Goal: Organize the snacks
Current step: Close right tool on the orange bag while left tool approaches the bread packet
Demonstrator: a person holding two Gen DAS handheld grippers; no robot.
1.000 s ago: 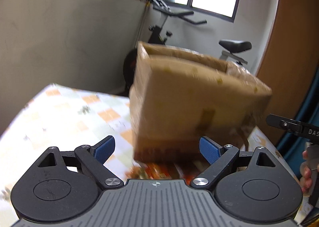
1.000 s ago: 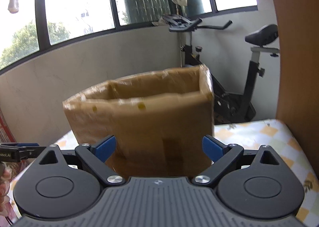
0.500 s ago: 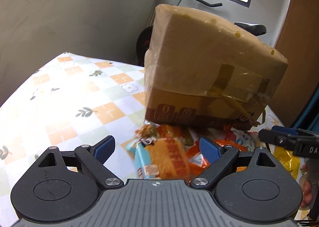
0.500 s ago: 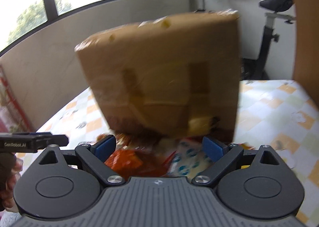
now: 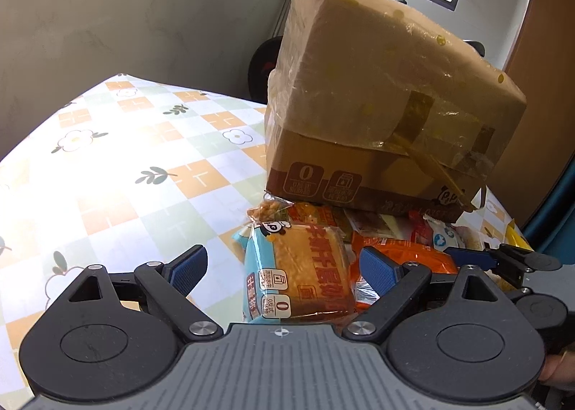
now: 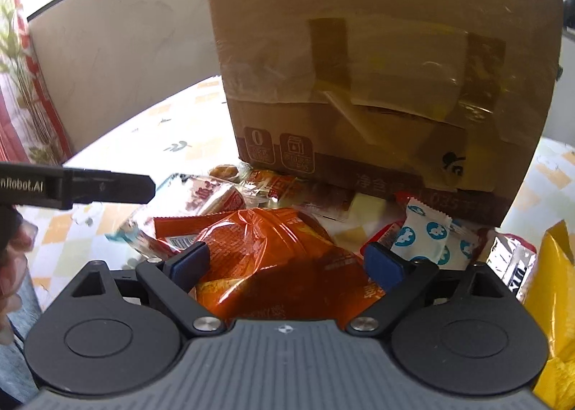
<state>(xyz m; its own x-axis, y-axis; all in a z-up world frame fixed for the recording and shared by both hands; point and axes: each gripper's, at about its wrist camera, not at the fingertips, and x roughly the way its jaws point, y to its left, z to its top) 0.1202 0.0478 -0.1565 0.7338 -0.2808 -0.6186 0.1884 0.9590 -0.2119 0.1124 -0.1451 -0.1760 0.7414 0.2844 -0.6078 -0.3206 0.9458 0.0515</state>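
Observation:
A taped cardboard box [image 5: 377, 93] lies tipped over, its taped bottom toward me, resting on a heap of snack packets. My left gripper [image 5: 284, 266] is open, hovering just above a blue and orange cracker packet [image 5: 302, 287] at the near edge of the heap. My right gripper [image 6: 286, 260] is also open, over a crinkled orange bag [image 6: 273, 251] in front of the box [image 6: 377, 50]. Neither gripper holds anything. A white packet with blue dots [image 6: 427, 237] lies right of the orange bag. The box hides the back of the heap.
A checked, flowered tablecloth [image 5: 125, 158] covers the table and lies bare left of the heap. A yellow bag [image 6: 553, 287] sits at the far right. A grey wall, an exercise bike and a wooden panel [image 5: 539, 32] stand behind the table.
The box, open side up a second ago, has tipped over and now rests on snack packets spilled beneath it. Both grippers have sunk toward the heap and stayed open.

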